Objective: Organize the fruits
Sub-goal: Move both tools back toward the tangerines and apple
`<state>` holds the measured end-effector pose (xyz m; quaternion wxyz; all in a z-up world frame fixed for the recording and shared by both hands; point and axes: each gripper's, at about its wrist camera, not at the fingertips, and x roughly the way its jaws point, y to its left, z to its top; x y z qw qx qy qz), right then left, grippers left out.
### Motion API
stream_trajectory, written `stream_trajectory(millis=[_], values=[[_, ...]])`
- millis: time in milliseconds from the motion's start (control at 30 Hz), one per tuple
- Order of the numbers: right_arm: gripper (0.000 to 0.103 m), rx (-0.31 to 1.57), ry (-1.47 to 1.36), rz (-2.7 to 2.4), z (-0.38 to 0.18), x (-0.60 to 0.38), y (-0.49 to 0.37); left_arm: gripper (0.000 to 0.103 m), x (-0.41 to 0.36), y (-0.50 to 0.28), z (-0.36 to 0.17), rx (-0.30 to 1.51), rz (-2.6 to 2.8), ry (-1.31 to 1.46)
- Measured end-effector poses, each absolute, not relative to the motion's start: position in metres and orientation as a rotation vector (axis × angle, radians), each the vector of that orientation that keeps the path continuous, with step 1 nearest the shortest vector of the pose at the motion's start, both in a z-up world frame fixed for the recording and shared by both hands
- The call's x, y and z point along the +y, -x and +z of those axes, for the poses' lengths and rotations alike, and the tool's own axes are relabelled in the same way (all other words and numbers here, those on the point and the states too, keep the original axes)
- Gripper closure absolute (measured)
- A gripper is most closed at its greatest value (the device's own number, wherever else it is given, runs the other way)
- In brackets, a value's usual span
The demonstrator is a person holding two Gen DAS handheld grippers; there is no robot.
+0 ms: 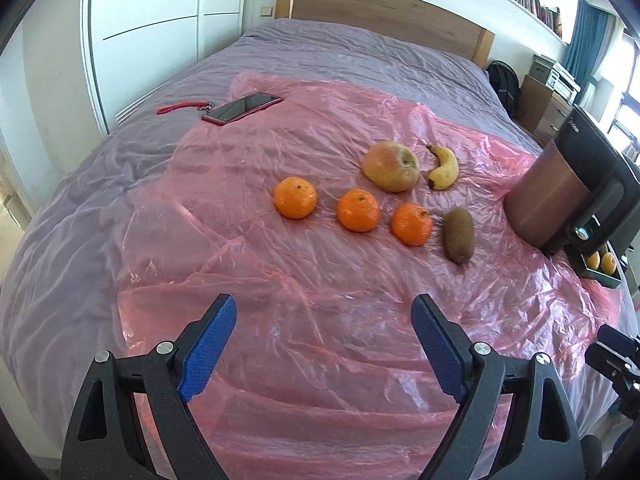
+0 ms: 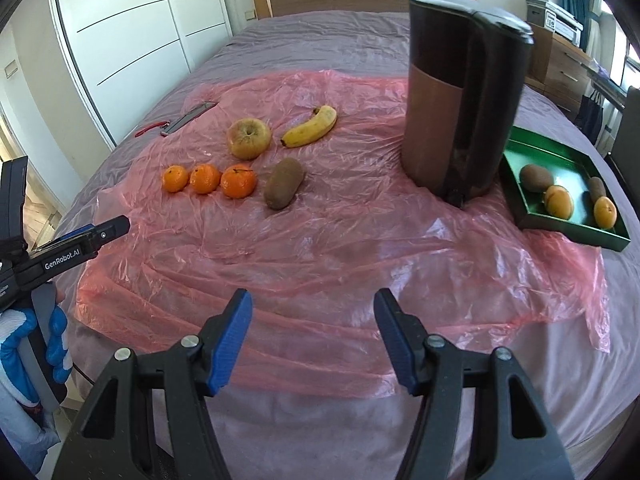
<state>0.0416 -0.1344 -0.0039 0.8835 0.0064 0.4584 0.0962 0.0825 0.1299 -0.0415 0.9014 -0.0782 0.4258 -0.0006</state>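
On a pink plastic sheet (image 1: pixel 320 280) over the bed lie three mandarins (image 1: pixel 358 210) in a row, a kiwi (image 1: pixel 459 235), an apple (image 1: pixel 391 165) and a banana (image 1: pixel 443 168). The same fruit shows in the right wrist view: mandarins (image 2: pixel 205 178), kiwi (image 2: pixel 284 183), apple (image 2: pixel 249 138), banana (image 2: pixel 310 126). A green tray (image 2: pixel 532 152) at the right holds two kiwis and two orange fruits. My left gripper (image 1: pixel 324 308) is open and empty, short of the fruit row. My right gripper (image 2: pixel 312 300) is open and empty over the sheet's near edge.
A tall dark jug (image 2: pixel 464 92) with a handle stands between the fruit and the tray. A phone (image 1: pixel 242 107) with a red strap lies at the sheet's far left. Wardrobe doors (image 1: pixel 152 20) stand left, a headboard behind. A gloved hand (image 2: pixel 36 340) holds the left gripper.
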Motion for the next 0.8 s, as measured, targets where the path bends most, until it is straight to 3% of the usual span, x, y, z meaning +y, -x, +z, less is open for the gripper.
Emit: stream_trajectory(millis=[267, 800], values=[[0.03, 0.984, -0.021, 0.28, -0.02, -0.101, -0.085, 0.02, 0.167, -0.126, -0.05, 0.908, 0.058, 0.207], [0.03, 1.001, -0.077, 0.293, -0.056, -0.074, -0.185, 0.028, 0.159, -0.207, -0.088, 0.992, 0.074, 0.1]])
